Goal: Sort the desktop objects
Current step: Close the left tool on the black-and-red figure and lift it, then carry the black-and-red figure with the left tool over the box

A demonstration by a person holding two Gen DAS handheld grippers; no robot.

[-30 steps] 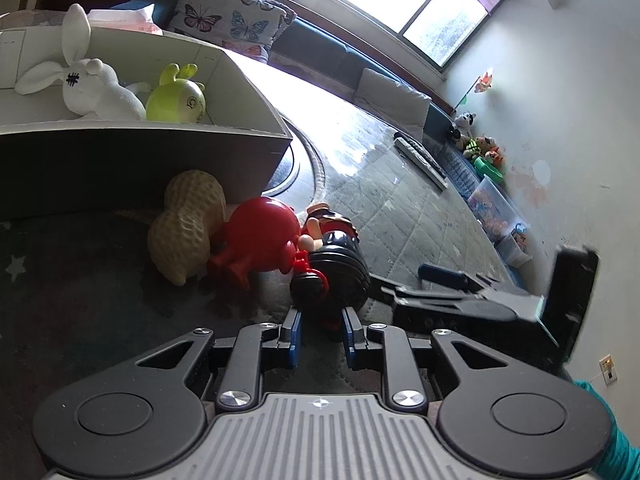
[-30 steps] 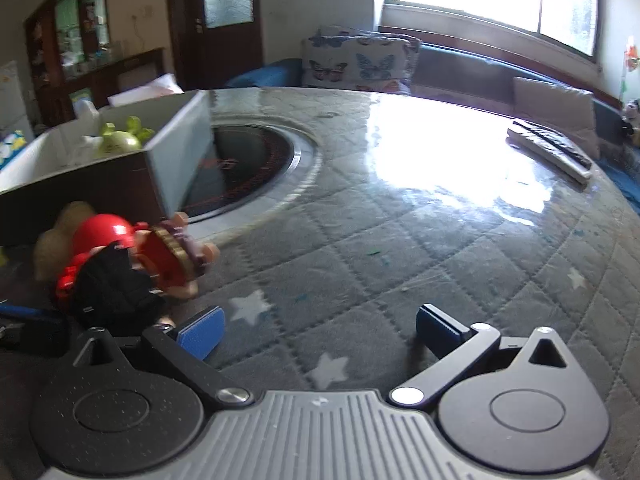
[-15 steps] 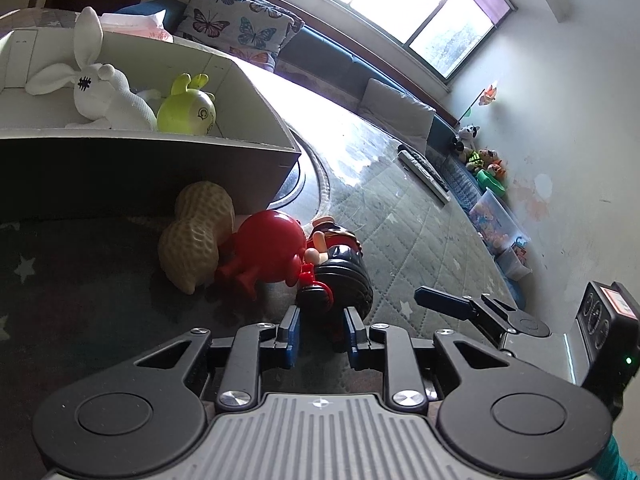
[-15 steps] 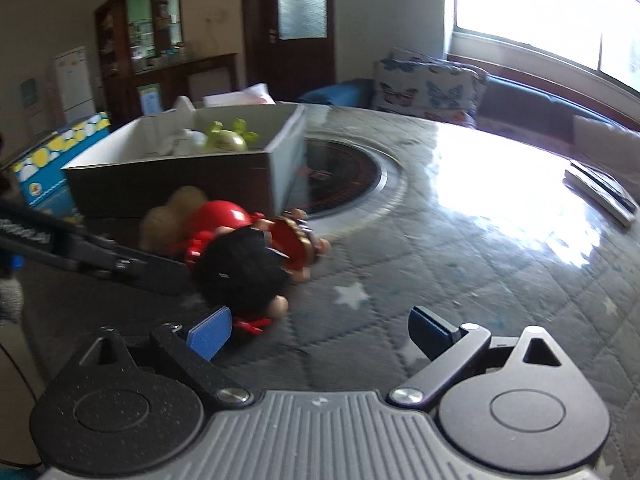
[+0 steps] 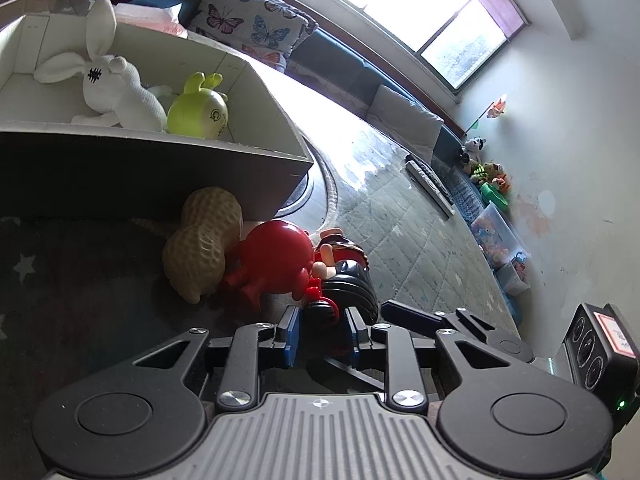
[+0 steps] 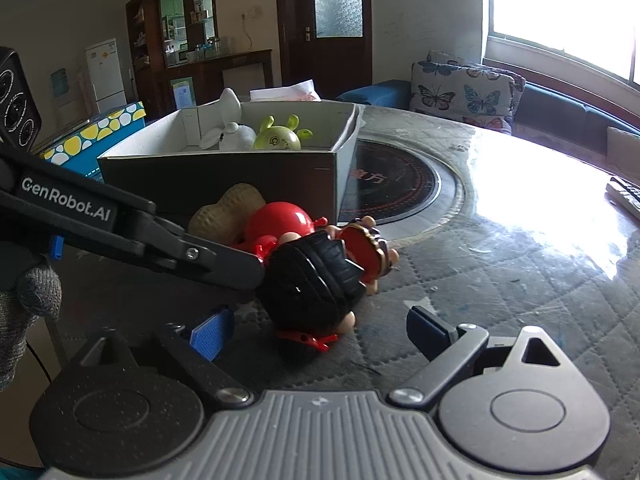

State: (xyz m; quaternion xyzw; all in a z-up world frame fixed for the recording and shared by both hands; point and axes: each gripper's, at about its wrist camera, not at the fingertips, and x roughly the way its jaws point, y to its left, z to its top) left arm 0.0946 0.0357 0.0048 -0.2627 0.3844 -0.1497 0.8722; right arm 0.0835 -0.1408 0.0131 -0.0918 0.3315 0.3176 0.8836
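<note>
A doll figure with black hair [image 5: 352,284] [image 6: 312,280] lies on the quilted table cover beside a red round toy [image 5: 276,260] [image 6: 280,220] and a peanut-shaped toy [image 5: 204,248] [image 6: 228,212]. My left gripper [image 5: 322,332] is shut on the doll's red bow end; its arm [image 6: 132,228] crosses the right wrist view. My right gripper [image 6: 320,332] is open, with the doll's head between its fingers. A white box [image 5: 160,148] [image 6: 216,172] behind holds a white rabbit [image 5: 116,92] and a green toy [image 5: 198,112].
A round dark inset [image 6: 396,184] lies in the table past the box. Remote controls [image 5: 430,184] lie on the far side. A blue spotted box [image 6: 92,136] stands left of the white box. Sofa cushions [image 6: 464,88] are beyond the table.
My right gripper has moved in toward the toys, so the doll now lies between its open fingers. My left gripper stays shut on the doll, a little closer to the box.
</note>
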